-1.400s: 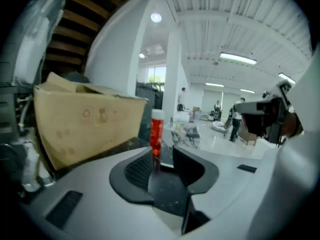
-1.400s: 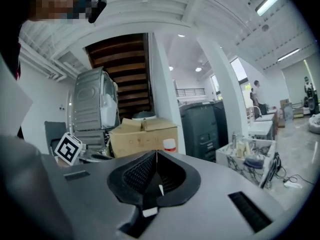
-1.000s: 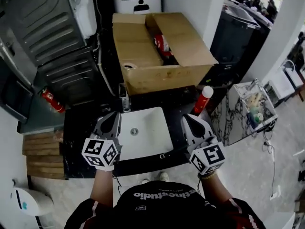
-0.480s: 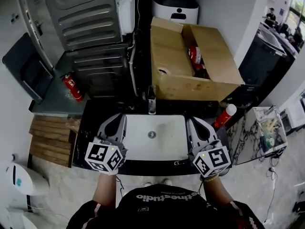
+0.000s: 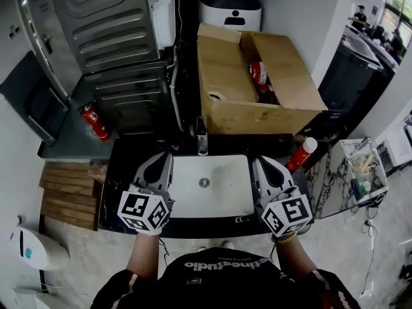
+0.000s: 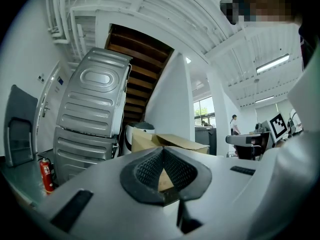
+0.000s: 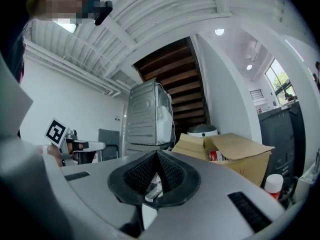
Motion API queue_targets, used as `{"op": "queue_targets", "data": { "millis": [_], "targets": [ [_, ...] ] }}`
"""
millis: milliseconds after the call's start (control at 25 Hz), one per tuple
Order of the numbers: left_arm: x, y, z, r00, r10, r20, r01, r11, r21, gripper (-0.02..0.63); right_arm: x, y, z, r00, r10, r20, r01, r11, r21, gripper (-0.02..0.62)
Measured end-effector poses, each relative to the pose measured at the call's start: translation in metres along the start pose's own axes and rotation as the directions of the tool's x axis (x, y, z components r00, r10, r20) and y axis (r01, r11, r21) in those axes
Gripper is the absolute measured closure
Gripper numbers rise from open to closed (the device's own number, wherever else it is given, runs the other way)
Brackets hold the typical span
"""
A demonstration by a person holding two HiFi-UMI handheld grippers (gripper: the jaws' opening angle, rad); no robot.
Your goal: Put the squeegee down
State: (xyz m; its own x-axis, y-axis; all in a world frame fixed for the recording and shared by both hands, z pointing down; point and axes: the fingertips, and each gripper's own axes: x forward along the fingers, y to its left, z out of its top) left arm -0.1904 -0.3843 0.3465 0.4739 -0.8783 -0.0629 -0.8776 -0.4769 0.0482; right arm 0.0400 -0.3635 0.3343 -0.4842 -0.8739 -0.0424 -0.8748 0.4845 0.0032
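Squeegee: unseen | left gripper (image 5: 165, 156), right gripper (image 5: 259, 161): 2, closed | sink (image 5: 225, 199): 1

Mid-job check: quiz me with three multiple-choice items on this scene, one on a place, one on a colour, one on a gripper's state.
1. Where does the open cardboard box stand?
A. Behind the white sink
B. On the near side of the sink, by the person
C. Inside the sink

2. What colour is the fire extinguisher?
A. Yellow
B. Red
C. Blue

3. How do the left gripper's jaws stand?
A. Wide apart
B. Closed on a squeegee
C. Shut, nothing between them

Answers:
1 A: in the head view the box sits past the faucet at the sink's far edge.
2 B: its body is plainly red.
3 C: the left gripper view shows the jaws meeting at the tips, with nothing held.
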Motion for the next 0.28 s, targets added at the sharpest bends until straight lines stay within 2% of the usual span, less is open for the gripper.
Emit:
{"op": "queue_targets", "data": {
  "millis": [280],
  "targets": [
    [0.0025,-0.0005,-0.0059,1.000,0.000,-0.025,0.000,1.000,-0.017,0.592,-0.0010,0.0003,-0.0012,1.000,0.015,-0.006,-0.015,1.000,0.009,0.557]
  ]
}}
